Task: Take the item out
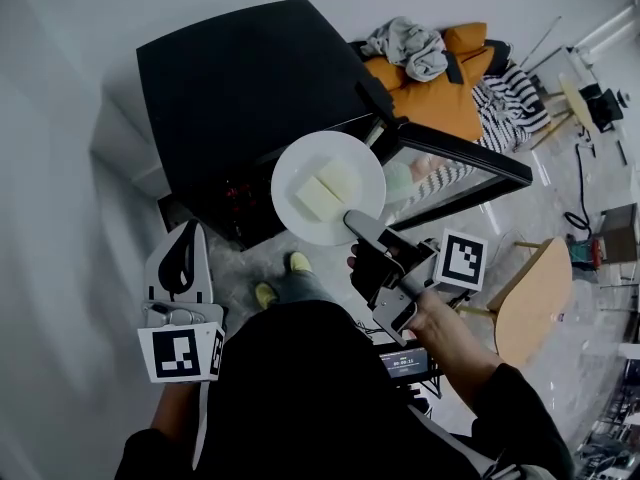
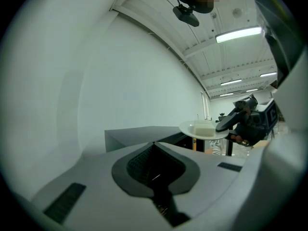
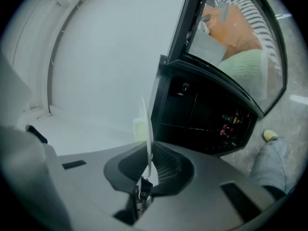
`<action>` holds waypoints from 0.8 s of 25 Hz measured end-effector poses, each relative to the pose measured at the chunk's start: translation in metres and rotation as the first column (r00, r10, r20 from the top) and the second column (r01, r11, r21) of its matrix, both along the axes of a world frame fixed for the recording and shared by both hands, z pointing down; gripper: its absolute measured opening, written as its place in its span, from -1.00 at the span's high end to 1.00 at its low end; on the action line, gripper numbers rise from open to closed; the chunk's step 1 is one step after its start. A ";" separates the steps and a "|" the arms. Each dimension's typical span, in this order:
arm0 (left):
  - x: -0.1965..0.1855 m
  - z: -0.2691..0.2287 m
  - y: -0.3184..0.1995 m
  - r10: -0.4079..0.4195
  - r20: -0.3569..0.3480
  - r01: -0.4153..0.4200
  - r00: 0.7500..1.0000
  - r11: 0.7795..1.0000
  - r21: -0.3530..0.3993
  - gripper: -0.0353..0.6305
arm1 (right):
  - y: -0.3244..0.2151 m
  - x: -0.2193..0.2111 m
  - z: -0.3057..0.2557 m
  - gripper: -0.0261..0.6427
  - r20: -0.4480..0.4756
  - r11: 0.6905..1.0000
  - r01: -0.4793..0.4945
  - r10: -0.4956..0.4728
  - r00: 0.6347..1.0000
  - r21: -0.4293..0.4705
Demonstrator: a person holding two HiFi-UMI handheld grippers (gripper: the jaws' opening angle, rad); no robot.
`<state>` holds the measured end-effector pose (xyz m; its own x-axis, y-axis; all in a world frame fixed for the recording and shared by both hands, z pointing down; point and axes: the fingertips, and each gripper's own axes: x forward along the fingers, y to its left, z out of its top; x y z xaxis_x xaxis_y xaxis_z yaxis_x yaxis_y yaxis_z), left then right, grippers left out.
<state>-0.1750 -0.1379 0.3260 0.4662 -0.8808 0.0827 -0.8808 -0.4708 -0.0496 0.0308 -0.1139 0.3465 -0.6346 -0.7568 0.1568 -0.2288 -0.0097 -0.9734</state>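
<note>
A white plate (image 1: pixel 298 166) carrying two pale yellow blocks (image 1: pixel 328 190) hangs in front of the black oven (image 1: pixel 240 88), whose glass door (image 1: pixel 470 163) stands open. My right gripper (image 1: pixel 352 220) is shut on the plate's near rim. In the right gripper view the plate (image 3: pixel 148 129) shows edge-on between the pads of my right gripper (image 3: pixel 147 150), with the dark oven cavity (image 3: pixel 202 124) behind it. My left gripper (image 1: pixel 188 230) is held off to the lower left, shut and empty, apart from the oven. From the left gripper view the plate (image 2: pixel 202 130) appears level beyond my left gripper (image 2: pixel 154 146).
An orange cushion with heaped clothes (image 1: pixel 440 78) lies behind the oven. A round wooden stool (image 1: pixel 530 298) stands to the right on the floor. The person's shoes (image 1: pixel 298 262) are just below the plate. A white wall runs along the left.
</note>
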 end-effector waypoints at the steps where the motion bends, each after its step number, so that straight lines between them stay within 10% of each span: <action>1: -0.002 -0.002 0.001 -0.002 0.001 0.002 1.000 1.000 -0.001 0.87 | 0.001 0.000 -0.001 0.84 -0.002 1.000 -0.001 0.001 1.000 0.001; 20: -0.004 -0.004 -0.007 0.000 0.009 0.000 1.000 1.000 0.006 0.87 | -0.006 -0.006 0.002 0.84 -0.007 1.000 -0.006 0.006 1.000 -0.015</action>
